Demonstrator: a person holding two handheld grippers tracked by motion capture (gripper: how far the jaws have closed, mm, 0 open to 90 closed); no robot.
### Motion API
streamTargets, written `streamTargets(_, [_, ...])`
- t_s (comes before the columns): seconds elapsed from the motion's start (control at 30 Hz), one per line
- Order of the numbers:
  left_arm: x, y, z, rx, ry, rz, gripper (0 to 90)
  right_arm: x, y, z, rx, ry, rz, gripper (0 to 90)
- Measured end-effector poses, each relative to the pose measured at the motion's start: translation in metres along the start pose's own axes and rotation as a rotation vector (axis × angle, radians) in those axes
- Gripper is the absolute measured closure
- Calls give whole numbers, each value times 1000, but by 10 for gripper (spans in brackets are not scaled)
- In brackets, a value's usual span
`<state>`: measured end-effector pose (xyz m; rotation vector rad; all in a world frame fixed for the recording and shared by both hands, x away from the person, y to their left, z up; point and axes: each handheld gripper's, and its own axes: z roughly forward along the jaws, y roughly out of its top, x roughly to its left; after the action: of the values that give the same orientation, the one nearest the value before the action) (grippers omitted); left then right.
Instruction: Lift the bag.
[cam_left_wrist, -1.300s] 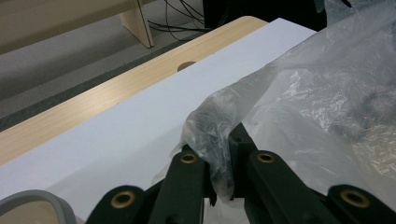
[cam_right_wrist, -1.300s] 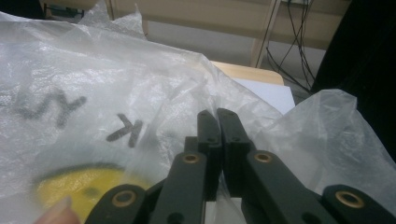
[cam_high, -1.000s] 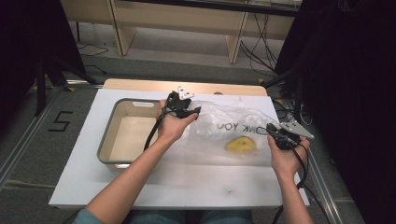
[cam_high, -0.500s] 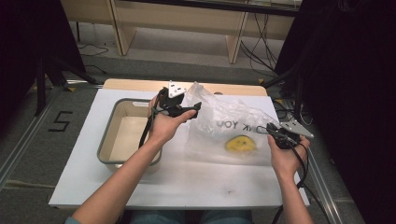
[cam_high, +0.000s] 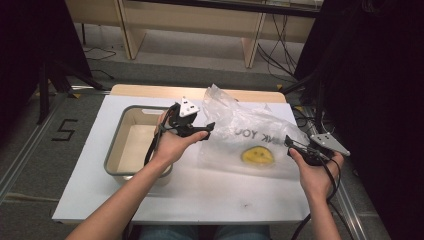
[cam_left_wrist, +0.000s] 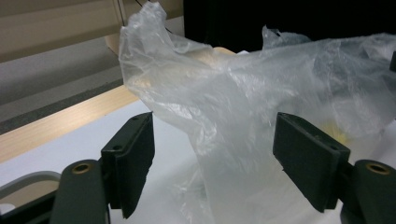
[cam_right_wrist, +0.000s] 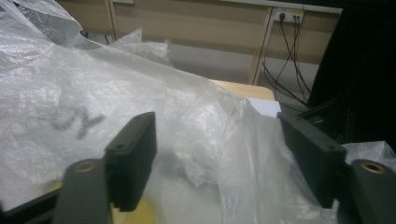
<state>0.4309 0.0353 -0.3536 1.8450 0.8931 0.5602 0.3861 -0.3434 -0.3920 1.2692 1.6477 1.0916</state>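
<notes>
Two claws work at a clear plastic bag (cam_high: 250, 135) that lies crumpled on the white surface (cam_high: 200, 195), to the right of a grey tray (cam_high: 114, 161). The bag carries dark printed letters and, inside it toward its near edge, a yellow item (cam_high: 257, 156) lies flat.

The left claw (cam_high: 207, 131) sits at the bag's left edge, beside the tray's right wall. Its jaws stand wide apart, having just been opening; in the left gripper view a raised fold of the bag (cam_left_wrist: 219, 135) rises between the two black pads (cam_left_wrist: 133, 161) without either pad pressing on it.

The right claw (cam_high: 291, 145) is at the bag's right edge, close to the edge of the surface. Its jaws have also just been opening and now stand wide. In the right gripper view the plastic (cam_right_wrist: 196, 140) bulges between the pads (cam_right_wrist: 135, 154), loose and untouched on both sides, with a smear of yellow low in the frame under the film.

One peak of the bag stands up at the far side, toward the wooden strip (cam_high: 150, 91) along the surface's back edge.
</notes>
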Motion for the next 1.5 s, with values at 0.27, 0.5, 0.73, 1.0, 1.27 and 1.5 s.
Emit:
streamTargets(0.27, [-5, -7, -2, 15, -21, 16, 291, -5, 4, -15, -34, -2, -5, 176])
streamTargets(0.5, [-7, -6, 0, 15, -23, 20, 291, -2, 22, -12, -88, -1, -10, 165])
streamTargets(0.73, [-8, -5, 2, 13, -23, 20, 290, 1, 35, -12, -125, -1, -8, 163])
streamTargets(1.0, [-6, -7, -3, 16, -22, 26, 290, 0, 29, -20, -129, 6, -16, 164])
streamTargets(1.27, [-5, -15, -8, 27, -27, 32, 289, -5, 17, -36, -162, 0, -26, 170])
streamTargets(1.5, [-7, -21, -18, 26, -34, 47, 286, -5, 15, -53, -202, 42, -42, 171])
